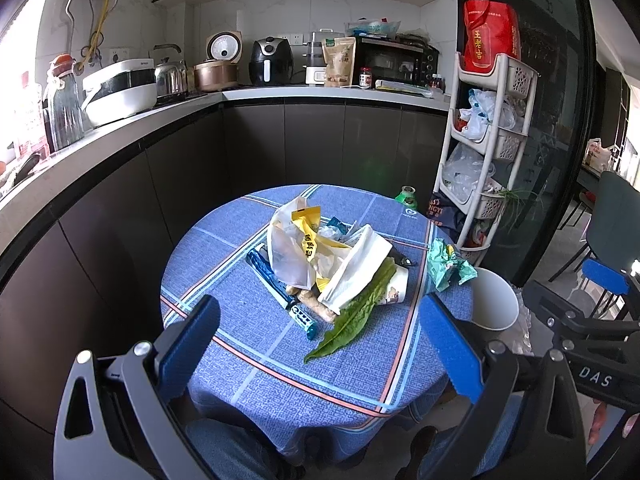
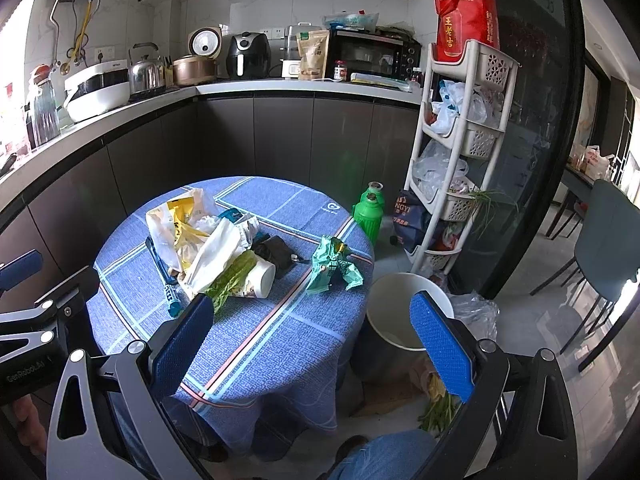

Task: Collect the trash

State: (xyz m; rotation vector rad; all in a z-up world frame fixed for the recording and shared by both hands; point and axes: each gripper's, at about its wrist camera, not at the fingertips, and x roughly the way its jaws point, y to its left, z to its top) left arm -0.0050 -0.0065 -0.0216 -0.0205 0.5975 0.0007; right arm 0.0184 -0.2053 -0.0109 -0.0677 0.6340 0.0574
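A pile of trash lies on the round table with a blue checked cloth (image 1: 280, 364) (image 2: 272, 332): a clear and yellow plastic bag (image 1: 298, 246) (image 2: 176, 220), a white paper bag (image 1: 356, 266), a green leaf (image 1: 352, 316) (image 2: 228, 280), a paper cup (image 2: 262, 278), a blue wrapper (image 1: 276, 280) and a crumpled green wrapper (image 1: 446, 264) (image 2: 332, 266). A white bin (image 1: 494, 300) (image 2: 400, 312) stands on the floor right of the table. My left gripper (image 1: 320, 344) is open above the near table edge. My right gripper (image 2: 312, 340) is open and empty, its right finger over the bin.
A counter (image 1: 280, 94) with kitchen appliances runs behind. A white basket rack (image 2: 460, 152) stands at right, with a green flask (image 2: 370, 212) and a dark bag on the floor beside it. Vegetable scraps (image 2: 438, 404) lie on the floor near the bin.
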